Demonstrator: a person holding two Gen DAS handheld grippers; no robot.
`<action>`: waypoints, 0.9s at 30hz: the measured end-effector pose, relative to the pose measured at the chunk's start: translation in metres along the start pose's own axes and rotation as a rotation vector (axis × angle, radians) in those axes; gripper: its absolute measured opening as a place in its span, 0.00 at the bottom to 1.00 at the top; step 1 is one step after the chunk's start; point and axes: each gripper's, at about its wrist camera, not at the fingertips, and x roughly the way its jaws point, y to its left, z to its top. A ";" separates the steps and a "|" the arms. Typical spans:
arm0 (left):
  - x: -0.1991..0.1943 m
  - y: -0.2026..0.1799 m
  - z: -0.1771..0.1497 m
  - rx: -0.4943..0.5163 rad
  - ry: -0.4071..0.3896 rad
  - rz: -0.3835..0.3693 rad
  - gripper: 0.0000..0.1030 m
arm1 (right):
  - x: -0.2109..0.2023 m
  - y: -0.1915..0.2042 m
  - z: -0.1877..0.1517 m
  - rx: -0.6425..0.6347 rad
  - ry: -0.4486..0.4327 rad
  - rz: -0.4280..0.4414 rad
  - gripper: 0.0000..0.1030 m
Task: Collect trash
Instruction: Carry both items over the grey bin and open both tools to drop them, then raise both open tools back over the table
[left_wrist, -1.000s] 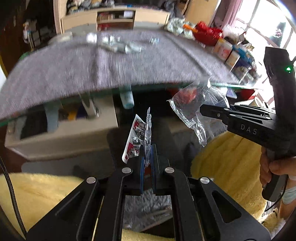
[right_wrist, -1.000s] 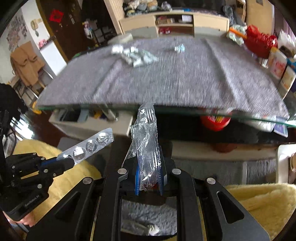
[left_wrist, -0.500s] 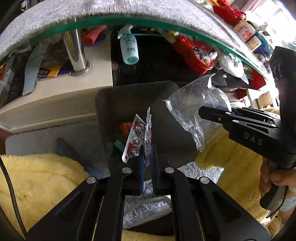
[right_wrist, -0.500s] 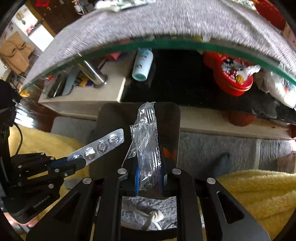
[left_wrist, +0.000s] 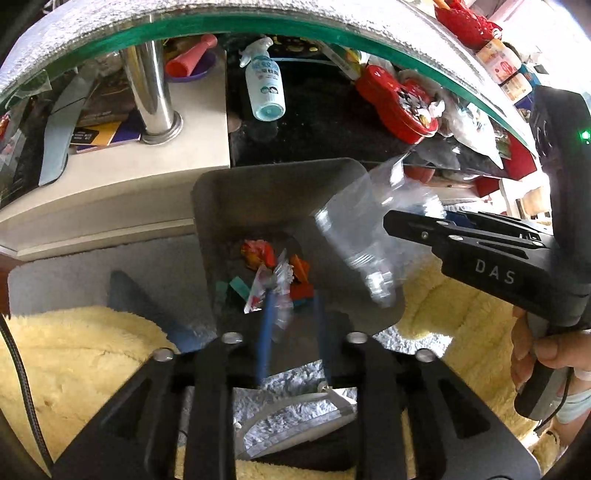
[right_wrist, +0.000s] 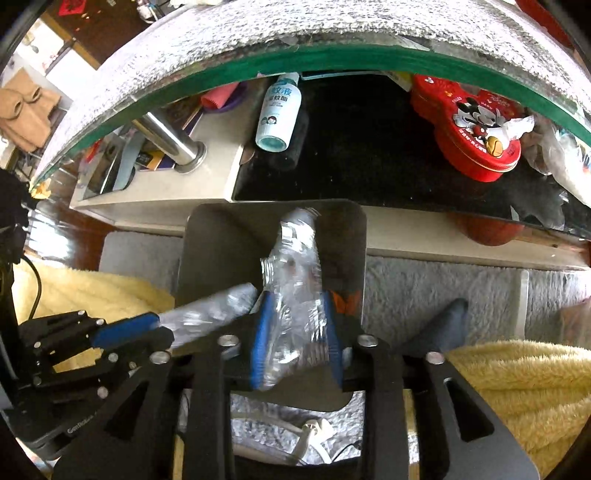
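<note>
A grey trash bin (left_wrist: 273, 192) stands on the floor below the table edge, with red and green scraps (left_wrist: 258, 254) inside. My left gripper (left_wrist: 293, 295) hangs over it with jaws parted; the silver pill blister (left_wrist: 267, 291) is blurred between the blue pads, loose. In the right wrist view the blister (right_wrist: 210, 310) still sticks out past the left gripper's fingers. My right gripper (right_wrist: 295, 306) is over the bin (right_wrist: 221, 236) with jaws spread; the clear plastic wrapper (right_wrist: 295, 273) lies blurred between them. It also shows in the left wrist view (left_wrist: 369, 236).
The glass table edge with grey cloth (left_wrist: 221, 22) overhangs the bin. Under it are a spray bottle (left_wrist: 264, 92), a chrome leg (left_wrist: 151, 92) and a red tin (right_wrist: 469, 129). Yellow fleece (left_wrist: 74, 362) lies on both sides, and a white cable (right_wrist: 306, 432) near the right gripper.
Both grippers have opened over the bin. The blister and the wrapper, held tight before, are now loose and blurred between the parted pads.
</note>
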 end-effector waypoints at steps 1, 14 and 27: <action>-0.001 0.000 0.000 0.001 -0.002 0.003 0.22 | -0.001 0.000 0.001 0.002 -0.003 0.001 0.43; -0.037 -0.003 0.013 0.050 -0.095 0.081 0.85 | -0.046 -0.014 0.016 0.041 -0.123 -0.052 0.90; -0.094 0.012 0.047 0.012 -0.225 0.102 0.92 | -0.108 -0.020 0.054 0.037 -0.265 -0.055 0.90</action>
